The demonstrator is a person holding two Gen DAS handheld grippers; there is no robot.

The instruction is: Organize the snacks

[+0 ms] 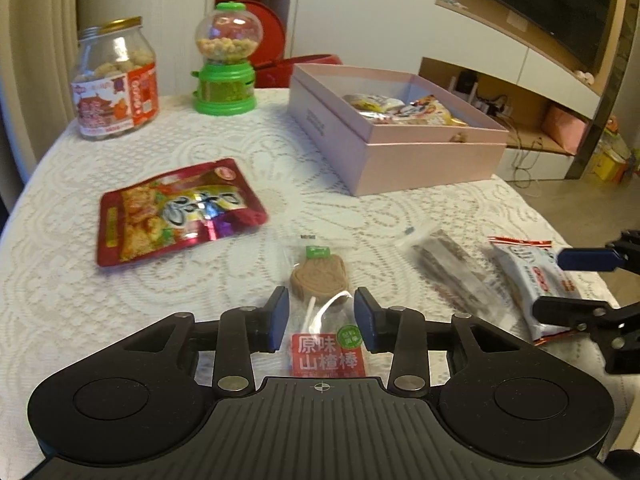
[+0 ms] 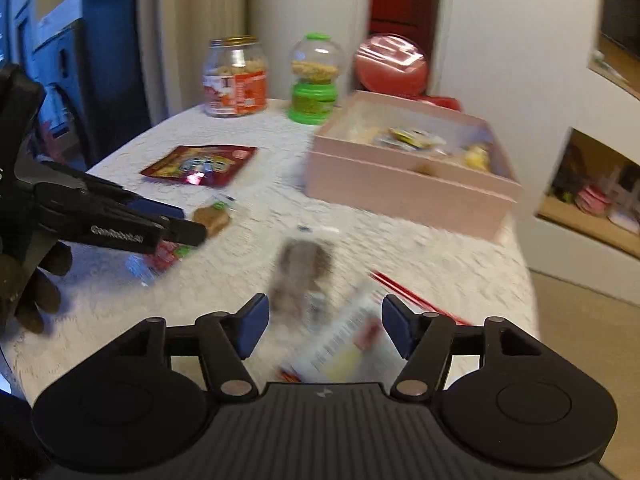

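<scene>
White lace cloth covers the round table (image 1: 224, 152) where 2 handheld grippers work at sorting snacks into a pink box (image 1: 400, 160). The left gripper (image 1: 321, 318) straddles a clear-wrapped hawthorn lollipop (image 1: 320, 276), its blue pads parted on either side of the wrapper, seemingly not yet pressing it. The right gripper (image 2: 325, 328) hangs wide open over a white snack packet (image 2: 344, 344) near the table's edge; that view is smeared by motion, so contact cannot be judged, though neither tool appears to hold anything.

The step in hand looks like a 2-handed pickup, 1 snack to each gripper. To do it well, the left should close on the lollipop's wrapper around the stick, just behind the brown candy, where the film is bunched and less likely to slip. The right should settle and stop moving before closing across the packet's narrow side. Thin film may pull the lace up with it, so lifting straight and slowly seems wise.

A dark bar in clear wrap (image 1: 444, 264) lies between the 2 targets, and a red foil pouch (image 1: 176, 210) rests well to the left. At the far side stand a gold-lidded jar (image 1: 114, 80) and a green candy dispenser (image 1: 225, 60). The box, open at the far right, already holds several packets. Beyond are cream walls, a dark screen (image 1: 548, 0) above shelving, a red door and tan flooring.
</scene>
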